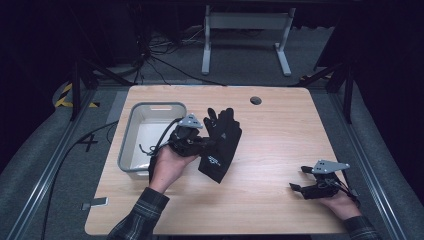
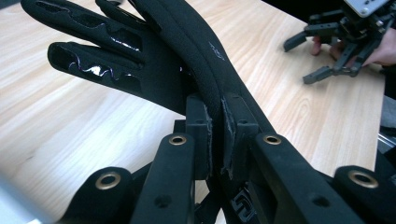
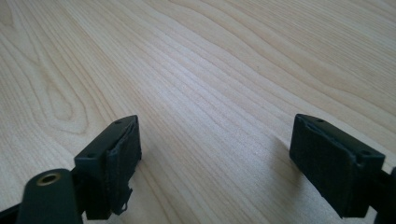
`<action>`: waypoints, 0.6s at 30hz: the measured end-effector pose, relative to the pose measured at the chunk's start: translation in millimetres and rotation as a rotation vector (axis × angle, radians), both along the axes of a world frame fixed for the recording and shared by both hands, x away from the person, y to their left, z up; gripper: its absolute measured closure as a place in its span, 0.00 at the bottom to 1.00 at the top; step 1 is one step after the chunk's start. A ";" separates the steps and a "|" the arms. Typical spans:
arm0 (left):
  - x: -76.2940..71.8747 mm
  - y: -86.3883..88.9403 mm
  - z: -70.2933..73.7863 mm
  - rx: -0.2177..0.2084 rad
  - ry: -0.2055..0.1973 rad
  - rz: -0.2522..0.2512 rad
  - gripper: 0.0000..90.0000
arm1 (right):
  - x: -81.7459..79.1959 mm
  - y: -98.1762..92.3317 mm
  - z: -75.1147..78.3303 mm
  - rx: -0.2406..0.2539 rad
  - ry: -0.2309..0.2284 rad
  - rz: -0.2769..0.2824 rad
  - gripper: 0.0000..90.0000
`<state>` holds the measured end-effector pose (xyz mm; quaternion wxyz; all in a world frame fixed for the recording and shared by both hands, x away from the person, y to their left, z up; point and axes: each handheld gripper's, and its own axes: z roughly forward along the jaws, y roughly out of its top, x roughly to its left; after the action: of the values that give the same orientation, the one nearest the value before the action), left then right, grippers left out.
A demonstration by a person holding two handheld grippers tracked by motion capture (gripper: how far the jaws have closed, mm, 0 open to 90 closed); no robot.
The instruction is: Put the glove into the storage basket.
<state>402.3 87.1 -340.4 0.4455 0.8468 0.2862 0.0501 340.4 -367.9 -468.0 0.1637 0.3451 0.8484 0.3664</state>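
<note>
Tabletop: pale wooden tabletop (image 1: 280,150), round hole near far edge.
Bin: grey rectangular plastic bin (image 1: 131,135), left side.
Left tongs (image 1: 202,142): beside bin, gripping black fabric glove (image 1: 222,142).
Right tongs (image 1: 300,179): near right edge, spread apart.

Black glove (image 1: 221,142) held mid-frame.
Fingers point to the upper frame, cuff hangs low; jaws pinch its edge.

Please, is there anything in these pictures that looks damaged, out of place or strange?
One small thing: the pad of the right claw is frayed at its lower edge. Otherwise nothing stands out. The left claw pinches the black glove beside the grey bin; the right claw is open above bare table.
</note>
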 end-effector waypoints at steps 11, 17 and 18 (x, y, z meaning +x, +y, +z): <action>3.2 44.6 11.3 -0.007 -0.014 0.092 0.92 | 0.4 -0.1 0.1 0.000 0.002 -0.009 0.19; 4.4 71.9 14.6 -0.008 -0.013 0.146 0.92 | 0.5 -0.2 0.1 0.000 0.002 -0.013 0.19; 4.6 75.2 14.5 -0.007 -0.014 0.152 0.92 | 0.6 -0.2 0.0 0.000 0.002 -0.014 0.19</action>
<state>406.9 162.3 -325.9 0.4455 0.8206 0.3468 0.0890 341.0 -368.2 -467.9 0.1656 0.3512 0.8462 0.3650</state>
